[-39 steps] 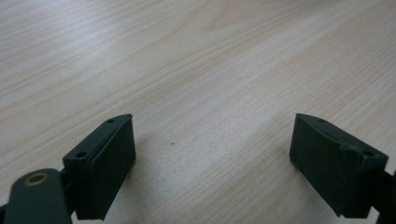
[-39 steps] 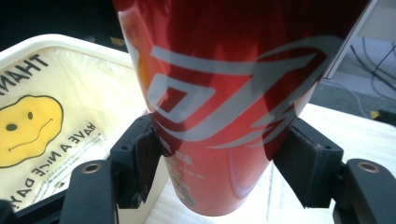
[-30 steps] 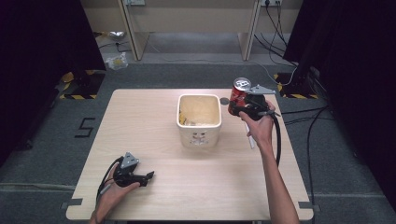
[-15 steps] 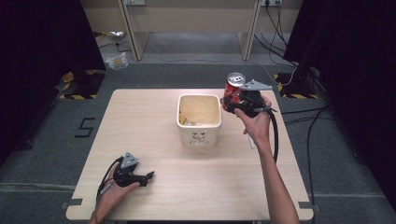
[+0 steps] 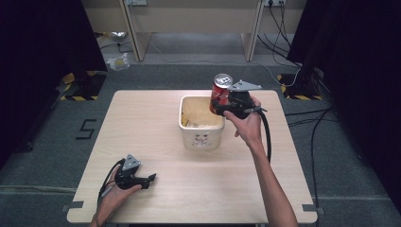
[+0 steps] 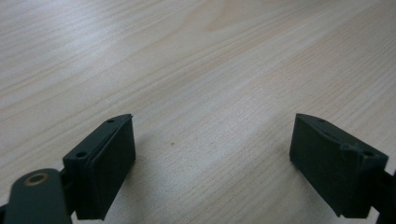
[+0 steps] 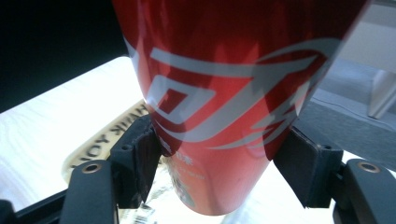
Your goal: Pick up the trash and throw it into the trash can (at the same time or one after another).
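Holding a red can (image 5: pixel 220 93) upright between its jaws, the right gripper (image 5: pixel 230 100) hangs above the right rim of the cream bin (image 5: pixel 202 137), can's long axis near vertical, slightly tilted. The bin mouth lies just left and below the can, so the drop likely turns on a short shift leftward over the opening. The left gripper (image 5: pixel 150 178) rests on the surface (image 5: pixel 156 123) near the front left edge, jaws wide, nothing between them, well apart from the bin. Open room all round.
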Demonstrator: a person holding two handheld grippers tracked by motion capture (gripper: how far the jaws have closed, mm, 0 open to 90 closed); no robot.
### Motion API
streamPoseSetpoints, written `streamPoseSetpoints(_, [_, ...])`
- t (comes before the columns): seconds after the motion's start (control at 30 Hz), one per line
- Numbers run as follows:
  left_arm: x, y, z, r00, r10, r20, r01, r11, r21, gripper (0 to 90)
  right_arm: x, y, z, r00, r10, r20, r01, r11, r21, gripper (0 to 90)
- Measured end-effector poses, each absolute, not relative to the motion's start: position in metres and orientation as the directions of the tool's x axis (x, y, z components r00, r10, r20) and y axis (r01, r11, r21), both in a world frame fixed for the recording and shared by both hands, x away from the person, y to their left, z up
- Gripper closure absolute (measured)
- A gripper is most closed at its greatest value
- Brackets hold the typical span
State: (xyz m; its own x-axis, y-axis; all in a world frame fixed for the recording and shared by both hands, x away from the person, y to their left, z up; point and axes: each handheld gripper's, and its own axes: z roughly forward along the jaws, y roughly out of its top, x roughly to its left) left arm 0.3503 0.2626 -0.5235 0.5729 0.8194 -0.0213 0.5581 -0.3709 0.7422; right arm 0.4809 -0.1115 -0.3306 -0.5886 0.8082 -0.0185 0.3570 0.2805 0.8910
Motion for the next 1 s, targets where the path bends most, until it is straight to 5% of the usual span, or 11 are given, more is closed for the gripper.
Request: streamPoseSetpoints(1.0, [0.35, 0.263, -0.524, 0.573, 0.82, -0.02, 0.556, -0.371, 0.744, 13.5, 0.489, -0.044, -0.364, -0.7, 0.714, 0.002, 0.408, 0.398, 0.822, 33.8])
